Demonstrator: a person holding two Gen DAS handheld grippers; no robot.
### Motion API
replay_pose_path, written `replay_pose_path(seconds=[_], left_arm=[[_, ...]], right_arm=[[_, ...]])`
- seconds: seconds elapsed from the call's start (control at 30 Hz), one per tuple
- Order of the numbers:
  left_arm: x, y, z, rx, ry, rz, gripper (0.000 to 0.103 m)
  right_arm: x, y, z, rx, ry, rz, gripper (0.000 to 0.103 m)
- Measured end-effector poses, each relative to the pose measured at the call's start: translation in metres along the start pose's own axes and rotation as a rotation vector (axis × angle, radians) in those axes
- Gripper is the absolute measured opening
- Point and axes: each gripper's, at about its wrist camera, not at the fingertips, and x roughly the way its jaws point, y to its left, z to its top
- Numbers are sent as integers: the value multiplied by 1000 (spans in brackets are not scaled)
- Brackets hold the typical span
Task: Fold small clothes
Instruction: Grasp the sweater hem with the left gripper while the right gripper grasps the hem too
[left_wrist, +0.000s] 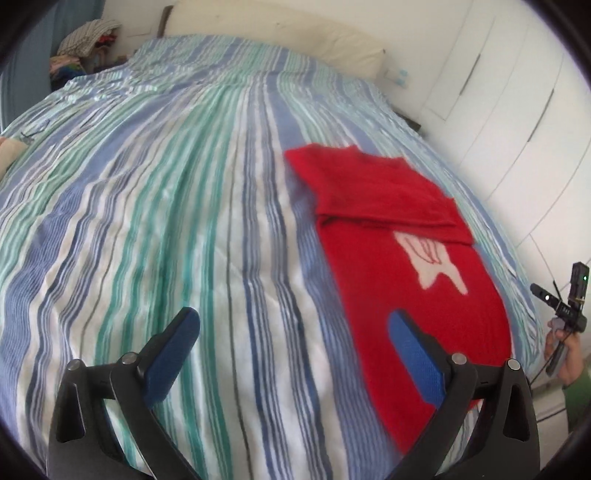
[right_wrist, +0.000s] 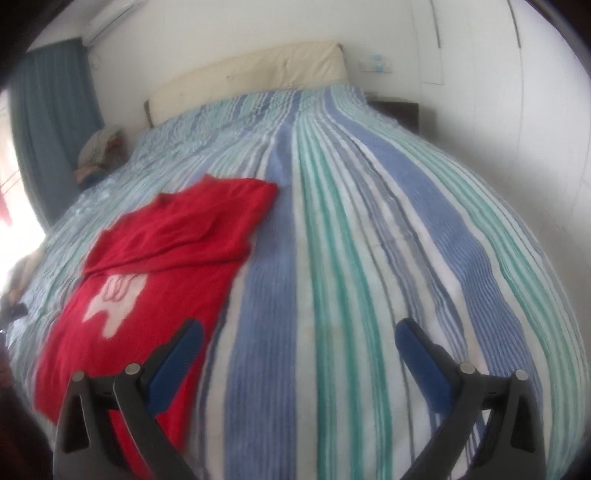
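Left tool (left_wrist: 291, 325): nearest the lens, two blue-padded fingers (left_wrist: 173, 354) spread wide, nothing between them; one finger over the striped cover, the other over the near edge of the red garment; whether either touches the fabric cannot be told. Right tool (right_wrist: 299, 332): fingers likewise spread wide, empty, its left finger (right_wrist: 177, 365) over the near corner of the garment, its right finger over bare cover. The right tool also shows at the far right edge of the left view, held in the person's hand (left_wrist: 570, 360). Red garment (left_wrist: 399, 266): small knitted piece lying flat on the bed, between the two tools; white motif (left_wrist: 432, 262) at its middle; upper part folded over across the body, the fold's edge lying just above the motif. Bed (right_wrist: 369, 240): covered by a bedspread striped blue, green and white, lightly wrinkled. Beyond it: cream headboard (right_wrist: 251, 70) against a white wall. Beside the head of the bed: pile of mixed cloth (left_wrist: 86, 40), blue curtain (right_wrist: 51, 122). Along the other side: white wardrobe doors (left_wrist: 517, 110).
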Motion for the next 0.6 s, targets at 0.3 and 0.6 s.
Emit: replay_pose_path(seconds=[0.3, 0.6], left_arm=[[20, -74, -76, 84, 227, -166, 94], [35, -72, -79, -18, 253, -186, 70]], right_arm=[[-9, 85, -92, -49, 338, 335, 101], [23, 74, -116, 132, 417, 448, 57]])
